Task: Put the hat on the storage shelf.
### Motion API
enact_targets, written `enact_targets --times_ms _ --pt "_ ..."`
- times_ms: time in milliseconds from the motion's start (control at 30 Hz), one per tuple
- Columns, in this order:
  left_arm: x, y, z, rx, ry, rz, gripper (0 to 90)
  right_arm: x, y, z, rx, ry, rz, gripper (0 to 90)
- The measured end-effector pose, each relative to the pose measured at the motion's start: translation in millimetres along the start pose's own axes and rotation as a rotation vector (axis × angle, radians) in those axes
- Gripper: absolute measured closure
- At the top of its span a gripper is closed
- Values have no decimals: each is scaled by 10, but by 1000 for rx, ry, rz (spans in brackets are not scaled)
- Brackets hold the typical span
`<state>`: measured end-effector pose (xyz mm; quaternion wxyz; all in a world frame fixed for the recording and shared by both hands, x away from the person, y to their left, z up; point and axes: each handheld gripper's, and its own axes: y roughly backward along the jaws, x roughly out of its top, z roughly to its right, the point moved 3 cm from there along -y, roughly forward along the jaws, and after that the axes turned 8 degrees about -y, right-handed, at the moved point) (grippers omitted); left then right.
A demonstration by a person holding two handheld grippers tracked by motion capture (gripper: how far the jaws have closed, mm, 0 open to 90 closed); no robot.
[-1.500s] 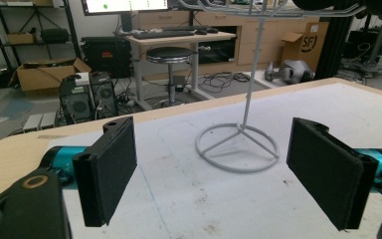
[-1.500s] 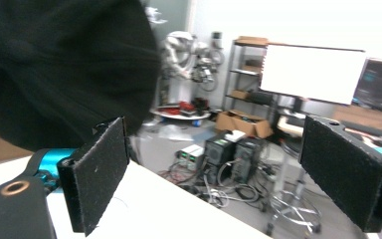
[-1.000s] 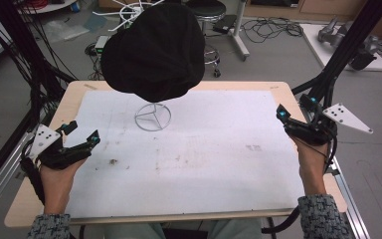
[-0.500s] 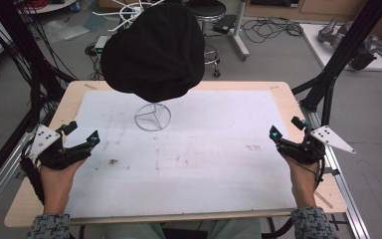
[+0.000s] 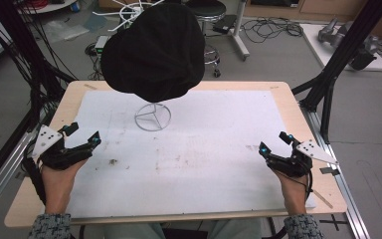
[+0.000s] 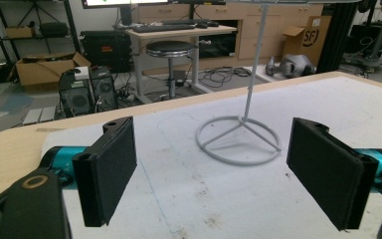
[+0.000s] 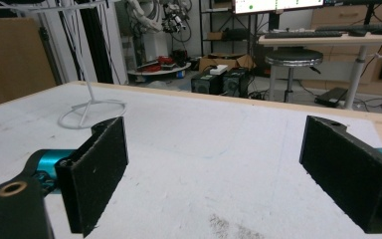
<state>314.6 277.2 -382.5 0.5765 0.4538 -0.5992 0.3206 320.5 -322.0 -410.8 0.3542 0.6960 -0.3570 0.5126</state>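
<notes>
A black hat (image 5: 153, 47) sits on top of a thin white wire stand (image 5: 152, 117) at the back middle of the table. The stand's ring base (image 6: 238, 139) and upright rod lie ahead of my left gripper (image 6: 224, 174), whose jaws are wide apart with nothing between them. That left gripper (image 5: 83, 134) rests at the table's left side, held by a hand. My right gripper (image 5: 274, 142) rests at the right side, also open and empty. The stand (image 7: 90, 112) shows far off to the left in the right gripper view, beyond the right gripper (image 7: 219, 174).
A white mat (image 5: 204, 164) covers most of the wooden table (image 5: 40, 199), with small dark smudges near its middle. Black frame posts (image 5: 338, 64) stand at the table's sides. A stool (image 6: 171, 50), desks and boxes fill the room behind.
My right gripper has moved toward the near edge of the table and slightly inward. The left gripper, hat and stand have stayed put.
</notes>
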Motion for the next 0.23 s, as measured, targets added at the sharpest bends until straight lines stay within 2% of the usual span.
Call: enact_targets --times_ms 233 --pt "-6 7 -12 3 -1 -4 199 -31 16 -9 4 2 -7 110"
